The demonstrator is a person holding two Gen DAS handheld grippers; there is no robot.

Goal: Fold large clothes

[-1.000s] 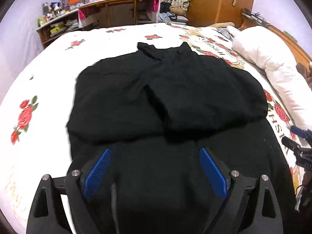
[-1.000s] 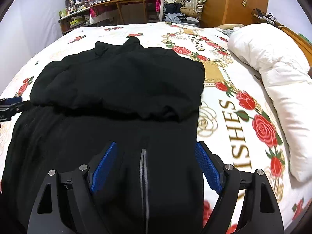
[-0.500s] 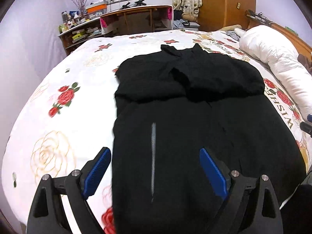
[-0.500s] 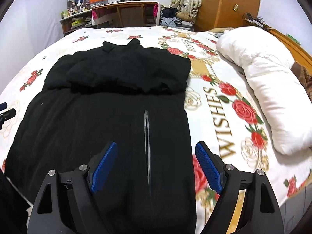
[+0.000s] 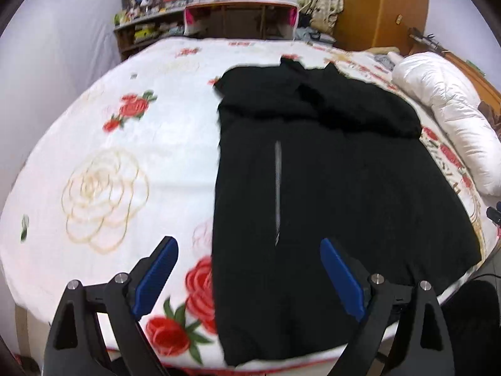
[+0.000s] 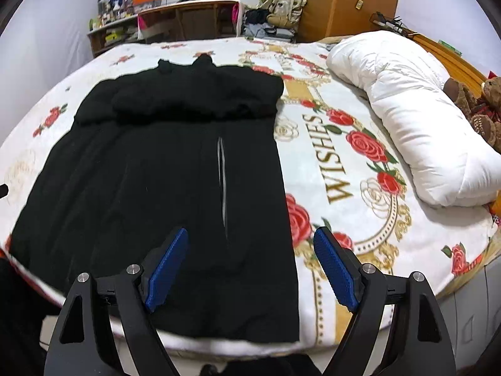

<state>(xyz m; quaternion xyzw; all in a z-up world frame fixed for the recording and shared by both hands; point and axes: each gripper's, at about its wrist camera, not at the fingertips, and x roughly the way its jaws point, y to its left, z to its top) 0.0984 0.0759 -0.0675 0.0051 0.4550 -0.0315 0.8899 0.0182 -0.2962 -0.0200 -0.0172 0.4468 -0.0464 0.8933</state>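
Observation:
A large black garment (image 5: 328, 194) lies flat on the bed, its sleeves folded across the upper part and a thin grey stripe running down each side. It also shows in the right wrist view (image 6: 162, 175). Its hem reaches the near edge of the bed. My left gripper (image 5: 249, 275) is open and empty, held above the garment's near left corner. My right gripper (image 6: 250, 266) is open and empty, above the near right corner.
The bed has a white sheet with red roses (image 6: 344, 163). A white duvet (image 6: 416, 119) lies along the right side, with teddy bears (image 6: 479, 109) beyond it. A desk and shelves (image 5: 238, 18) and a wooden wardrobe (image 5: 382, 9) stand behind the bed.
Both grippers have pulled back toward the near edge of the bed and risen. The whole lower part of the garment and its hem have come into view. Both stayed open.

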